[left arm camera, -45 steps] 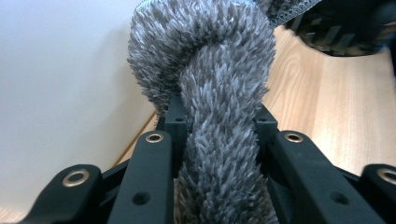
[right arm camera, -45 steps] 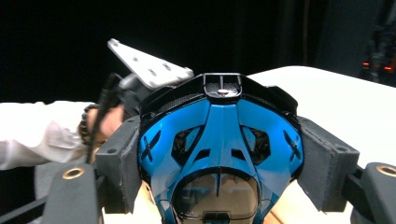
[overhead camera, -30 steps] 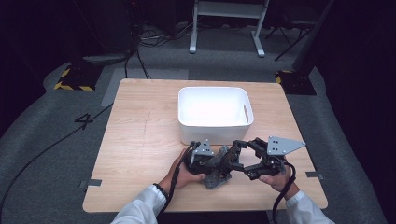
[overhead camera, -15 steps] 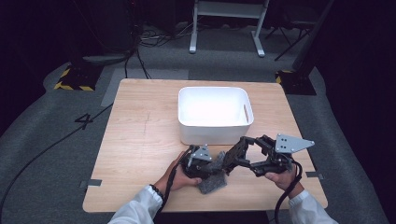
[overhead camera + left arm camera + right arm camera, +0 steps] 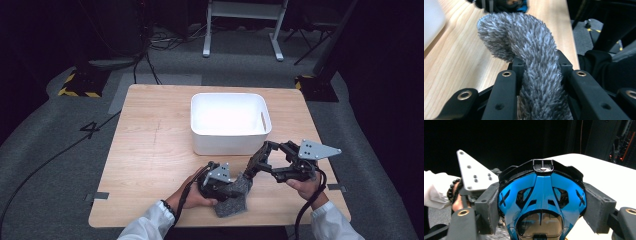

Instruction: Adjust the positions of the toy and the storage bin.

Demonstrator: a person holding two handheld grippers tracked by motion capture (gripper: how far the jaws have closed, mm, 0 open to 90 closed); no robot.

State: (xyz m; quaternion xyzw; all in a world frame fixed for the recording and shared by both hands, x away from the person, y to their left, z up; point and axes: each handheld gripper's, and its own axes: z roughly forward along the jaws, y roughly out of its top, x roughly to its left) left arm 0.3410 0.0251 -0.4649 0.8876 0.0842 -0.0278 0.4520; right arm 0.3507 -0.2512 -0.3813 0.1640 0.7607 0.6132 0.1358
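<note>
both grippers (image 5: 235, 182) (image 5: 255, 162) low, fingers clamped, nearly meeting.

White bin (image 5: 230, 142) at frame centre, on far half of wooden counter (image 5: 150, 150), rectangular, open top, slot handle on right wall. Grey carpet floor (image 5: 45, 165) around counter. Black-yellow striped block (image 5: 79, 86) at upper left, second one (image 5: 312, 84) at upper right. White frame legs (image 5: 242, 30) at top centre. Black cables (image 5: 155, 42) trail across floor at upper left. Digit 4 marked on floor (image 5: 92, 129) left of counter. Grey tape strips (image 5: 97, 196) at counter's near corners.
</note>
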